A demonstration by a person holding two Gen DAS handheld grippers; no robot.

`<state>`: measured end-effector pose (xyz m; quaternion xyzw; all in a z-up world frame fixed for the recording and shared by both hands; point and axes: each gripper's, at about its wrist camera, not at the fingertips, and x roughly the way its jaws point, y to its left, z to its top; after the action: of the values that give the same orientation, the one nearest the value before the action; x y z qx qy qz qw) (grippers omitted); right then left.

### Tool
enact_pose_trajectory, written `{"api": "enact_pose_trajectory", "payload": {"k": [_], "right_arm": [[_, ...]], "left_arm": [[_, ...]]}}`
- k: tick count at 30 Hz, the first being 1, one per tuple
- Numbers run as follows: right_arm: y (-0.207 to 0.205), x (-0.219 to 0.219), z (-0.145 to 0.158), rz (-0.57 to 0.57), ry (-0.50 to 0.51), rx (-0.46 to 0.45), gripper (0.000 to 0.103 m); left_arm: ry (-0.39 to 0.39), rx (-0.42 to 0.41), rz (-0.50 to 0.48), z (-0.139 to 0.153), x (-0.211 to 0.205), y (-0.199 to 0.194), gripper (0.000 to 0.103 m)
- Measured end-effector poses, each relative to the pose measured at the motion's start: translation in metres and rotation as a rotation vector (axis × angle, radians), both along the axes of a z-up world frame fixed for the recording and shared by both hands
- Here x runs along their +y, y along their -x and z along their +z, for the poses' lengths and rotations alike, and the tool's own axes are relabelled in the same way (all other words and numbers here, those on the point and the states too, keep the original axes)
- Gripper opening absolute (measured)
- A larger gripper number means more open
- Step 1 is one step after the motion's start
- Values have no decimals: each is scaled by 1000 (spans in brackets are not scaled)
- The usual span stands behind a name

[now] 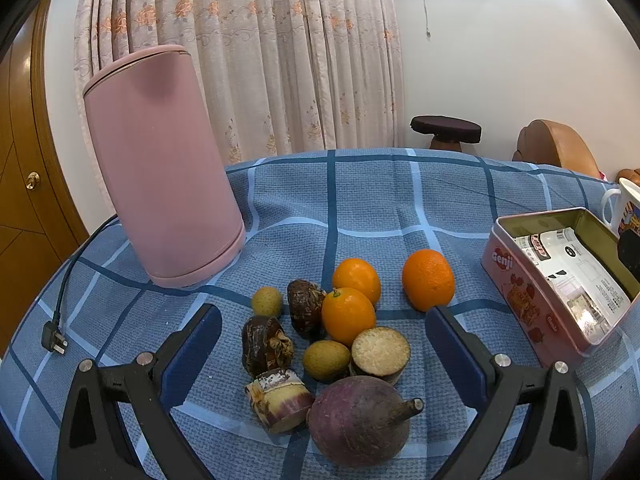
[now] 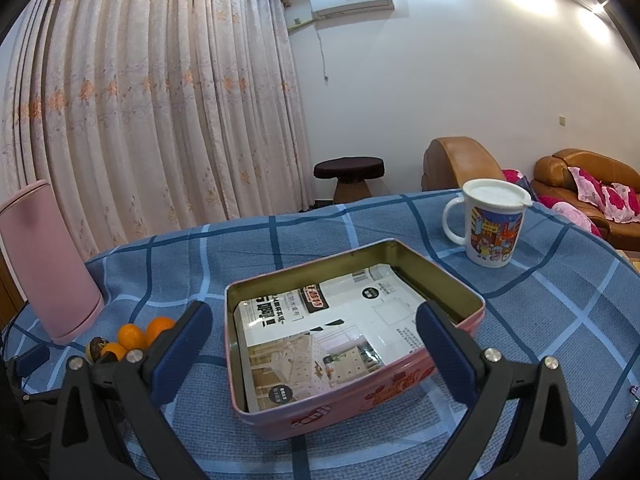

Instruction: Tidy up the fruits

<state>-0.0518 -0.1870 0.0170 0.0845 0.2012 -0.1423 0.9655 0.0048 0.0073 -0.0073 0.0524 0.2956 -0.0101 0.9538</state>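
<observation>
A pile of produce lies on the blue checked cloth in the left wrist view: three oranges (image 1: 348, 311), two small yellow-green fruits (image 1: 326, 360), dark water chestnuts (image 1: 266, 345), cut pieces (image 1: 380, 350) and a purple round root (image 1: 358, 420). My left gripper (image 1: 323, 342) is open, its fingers either side of the pile, holding nothing. A pink tin (image 2: 352, 332) lined with printed paper sits open to the right. My right gripper (image 2: 313, 346) is open over the tin's near part, holding nothing. The oranges (image 2: 132, 336) show at the left of the right wrist view.
A tall pink kettle (image 1: 164, 168) stands at the back left, its black cord and plug (image 1: 54, 340) trailing near the table's left edge. A lidded white mug (image 2: 490, 222) stands behind the tin (image 1: 560, 280). A stool (image 2: 348, 178) and sofas lie beyond the table.
</observation>
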Motion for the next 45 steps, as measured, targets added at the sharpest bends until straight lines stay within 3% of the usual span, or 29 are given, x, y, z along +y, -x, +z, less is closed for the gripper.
{"api": "enact_pose_trajectory", "payload": {"k": [45], "right_arm": [[0, -2, -2, 0, -4, 9, 103]], "left_arm": [[4, 7, 3, -1, 0, -1, 102]]}}
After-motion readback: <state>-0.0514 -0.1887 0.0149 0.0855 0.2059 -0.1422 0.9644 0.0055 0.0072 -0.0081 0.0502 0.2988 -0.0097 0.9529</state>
